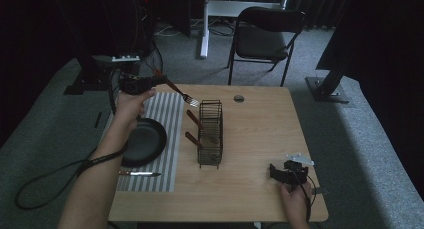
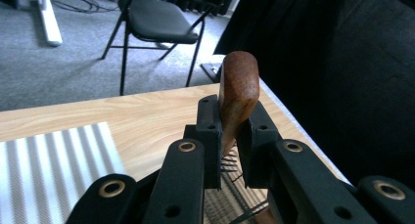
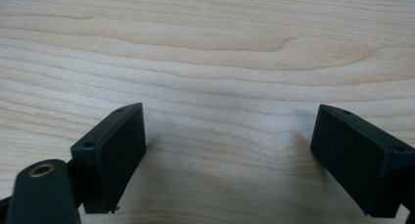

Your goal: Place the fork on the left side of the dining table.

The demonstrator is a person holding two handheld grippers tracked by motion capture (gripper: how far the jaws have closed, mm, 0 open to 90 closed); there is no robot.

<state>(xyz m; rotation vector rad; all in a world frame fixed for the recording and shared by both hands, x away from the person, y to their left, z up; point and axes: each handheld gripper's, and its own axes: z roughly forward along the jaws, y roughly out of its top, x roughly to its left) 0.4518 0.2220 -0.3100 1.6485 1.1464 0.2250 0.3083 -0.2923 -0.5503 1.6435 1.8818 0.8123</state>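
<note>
A fork with a brown wooden handle is held in the air over the far edge of the striped mat, and my left gripper is shut on it. Its tines point down-right toward the top of the black wire rack. In the left gripper view the handle sticks up between the pads of the left gripper. My right gripper rests near the table's front right corner. It stands open with only bare wood between its jaws.
Two brown-handled utensils lean out of the rack. A black pan and a knife lie on the mat. The wooden table has a round hole at the back. A folding chair stands behind it.
</note>
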